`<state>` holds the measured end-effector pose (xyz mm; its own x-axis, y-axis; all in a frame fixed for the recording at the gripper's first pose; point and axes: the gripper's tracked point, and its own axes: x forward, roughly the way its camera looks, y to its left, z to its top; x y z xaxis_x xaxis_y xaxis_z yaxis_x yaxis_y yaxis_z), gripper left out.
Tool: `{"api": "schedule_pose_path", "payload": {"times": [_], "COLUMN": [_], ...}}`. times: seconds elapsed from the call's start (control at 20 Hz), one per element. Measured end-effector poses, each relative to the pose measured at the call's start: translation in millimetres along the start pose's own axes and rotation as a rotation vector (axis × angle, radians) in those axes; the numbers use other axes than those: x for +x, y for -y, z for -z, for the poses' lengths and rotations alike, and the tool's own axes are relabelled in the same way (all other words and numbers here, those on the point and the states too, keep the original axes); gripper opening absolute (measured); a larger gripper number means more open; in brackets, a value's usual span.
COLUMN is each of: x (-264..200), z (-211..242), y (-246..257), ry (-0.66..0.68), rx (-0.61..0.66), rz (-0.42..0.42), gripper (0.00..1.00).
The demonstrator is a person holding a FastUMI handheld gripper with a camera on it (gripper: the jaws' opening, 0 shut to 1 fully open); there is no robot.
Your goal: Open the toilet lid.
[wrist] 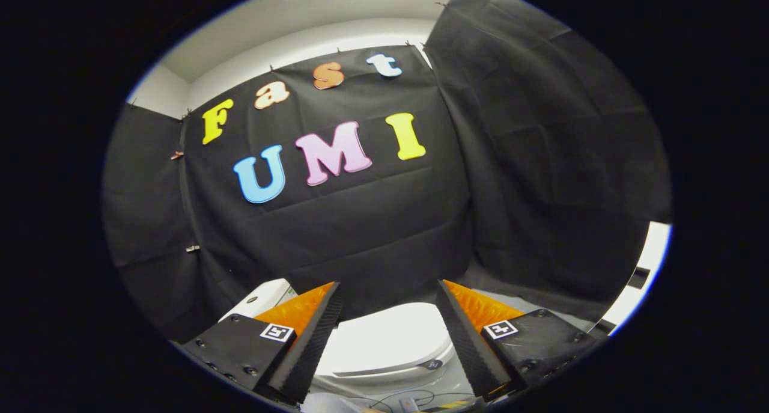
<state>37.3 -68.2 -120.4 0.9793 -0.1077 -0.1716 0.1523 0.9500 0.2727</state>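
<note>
A white toilet stands low against the black cloth wall, its lid (384,341) lying flat and closed over the bowl. The white tank (258,299) sits behind the lid, partly hidden by one finger. My gripper (390,290) hovers above and in front of the toilet with its fingers wide apart and nothing between them. The closed lid shows through the gap between the fingers, below their tips. Neither finger touches the toilet.
Black cloth walls close the booth behind and to the side of the toilet. Cables and a small device (408,402) lie on the floor just in front of the toilet's base. A white panel edge (646,263) shows beyond the side cloth.
</note>
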Motion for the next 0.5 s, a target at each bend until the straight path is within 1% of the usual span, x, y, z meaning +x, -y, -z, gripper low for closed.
{"api": "schedule_pose_path", "payload": {"times": [0.1,0.25,0.3,0.5], "x": [17.5,39.4,52.3,73.6], "z": [24.5,64.8,83.6,137.6], "y": [19.7,44.9,51.4,79.0], "ry": [-0.053,-0.125,-0.168,-0.274], "rx": [0.036,0.098,0.127,0.211], "rz": [0.039,0.067,0.073,0.105], "gripper": [0.97,0.97,0.97,0.96]}}
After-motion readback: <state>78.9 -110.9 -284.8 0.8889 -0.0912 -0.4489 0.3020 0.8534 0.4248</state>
